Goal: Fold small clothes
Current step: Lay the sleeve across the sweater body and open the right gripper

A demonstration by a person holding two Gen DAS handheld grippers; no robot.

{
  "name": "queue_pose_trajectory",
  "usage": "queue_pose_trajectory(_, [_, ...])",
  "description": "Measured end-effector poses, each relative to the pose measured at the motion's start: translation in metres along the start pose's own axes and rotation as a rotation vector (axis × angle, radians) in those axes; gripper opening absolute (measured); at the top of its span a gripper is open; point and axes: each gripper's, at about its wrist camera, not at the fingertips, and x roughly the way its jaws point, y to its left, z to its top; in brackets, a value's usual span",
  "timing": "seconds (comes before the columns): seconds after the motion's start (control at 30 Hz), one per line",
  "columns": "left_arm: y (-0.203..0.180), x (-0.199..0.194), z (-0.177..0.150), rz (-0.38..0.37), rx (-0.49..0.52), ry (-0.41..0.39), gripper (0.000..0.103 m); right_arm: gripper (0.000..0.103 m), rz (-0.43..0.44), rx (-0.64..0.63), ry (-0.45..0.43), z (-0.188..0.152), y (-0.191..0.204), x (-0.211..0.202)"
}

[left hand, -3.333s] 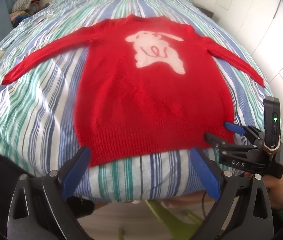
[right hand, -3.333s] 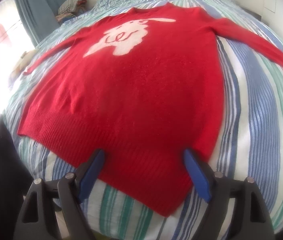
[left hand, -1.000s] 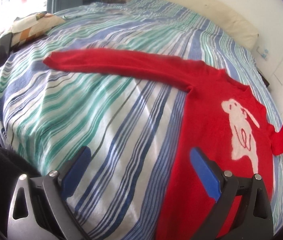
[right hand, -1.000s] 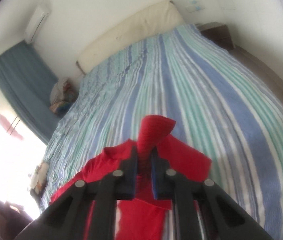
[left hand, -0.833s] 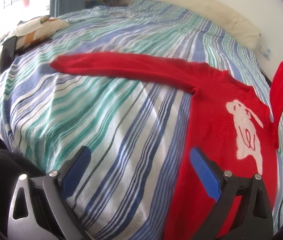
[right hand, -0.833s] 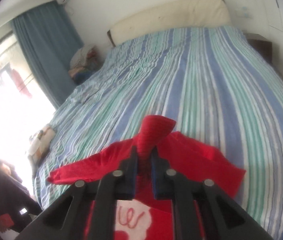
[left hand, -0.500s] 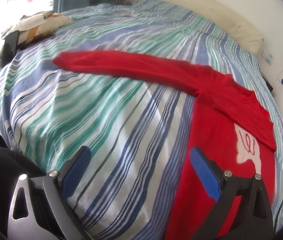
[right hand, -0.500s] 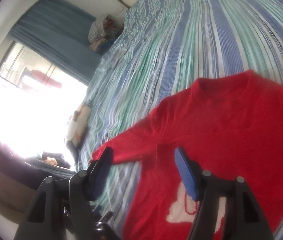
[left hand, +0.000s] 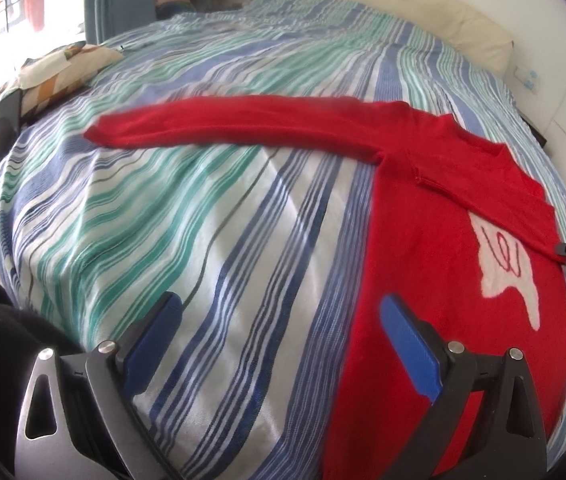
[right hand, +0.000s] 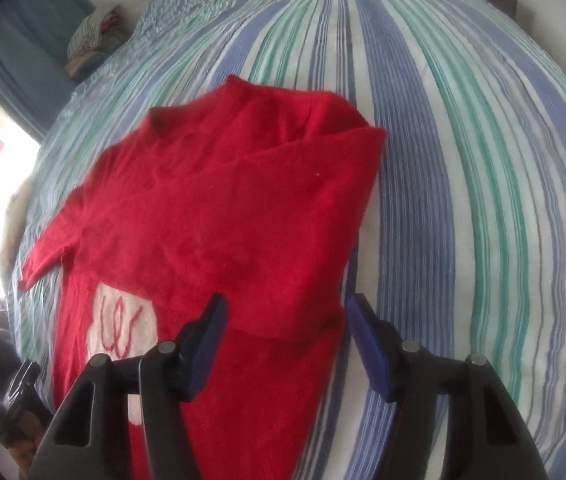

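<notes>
red sweater [left hand: 435, 264] lies flat on the striped bedspread [left hand: 211, 248], toward the side of the bed away from the window, with its hem at the foot edge and its collar toward the pillow [left hand: 435, 12] at the head. its white animal patch [left hand: 511, 264] faces up.

one sleeve is already folded in: in the right wrist view the folded sleeve [right hand: 267, 216] lies slantwise across the chest, its cuff end near the body's side edge, and it covers the top of the patch. the fold looks loose and somewhat bunched at the shoulder, so it may want smoothing.

the other sleeve [left hand: 243, 128] is not yet dealt with. it stretches straight out across the bedspread toward the window-side edge, where a patterned cushion [left hand: 59, 68] sits.

the right gripper [right hand: 283, 340] hovers just over the folded sleeve's end. its jaws stand apart, nothing pinched between them, though they are closing a little right now. the left gripper [left hand: 279, 332] has its jaws wide and empty; one finger is over bare bedspread, the other over the sweater's side edge.

by my reckoning the job is about a third done. still to come: bring the outstretched sleeve in across the chest, then fold the body up from the hem.
</notes>
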Motion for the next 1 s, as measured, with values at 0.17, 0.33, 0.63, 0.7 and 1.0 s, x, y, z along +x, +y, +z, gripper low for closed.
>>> queue_pose_trajectory(0.17, [0.002, 0.003, -0.001, 0.005, -0.009, 0.014, 0.100, 0.008, -0.122, 0.095, -0.021, -0.008, -0.032, 0.016])
queue_pose_trajectory(0.33, [-0.001, 0.009, -0.003, -0.001, 0.002, 0.041, 0.100, 0.020, -0.098, -0.033, 0.025, 0.002, -0.021, 0.011])
queue_pose_trajectory(0.63, [-0.005, 0.014, -0.005, 0.009, 0.016, 0.066, 0.100, 0.020, 0.089, 0.100, -0.033, 0.064, -0.018, -0.001])
queue_pose_trajectory(0.7, [-0.005, 0.014, -0.004, 0.015, 0.021, 0.066, 0.100, 0.021, -0.036, 0.151, 0.000, 0.062, -0.028, 0.024])
queue_pose_trajectory(1.0, [-0.009, 0.018, -0.003, -0.003, 0.013, 0.075, 0.100, 0.022, 0.055, 0.060, -0.080, 0.035, -0.022, -0.015])
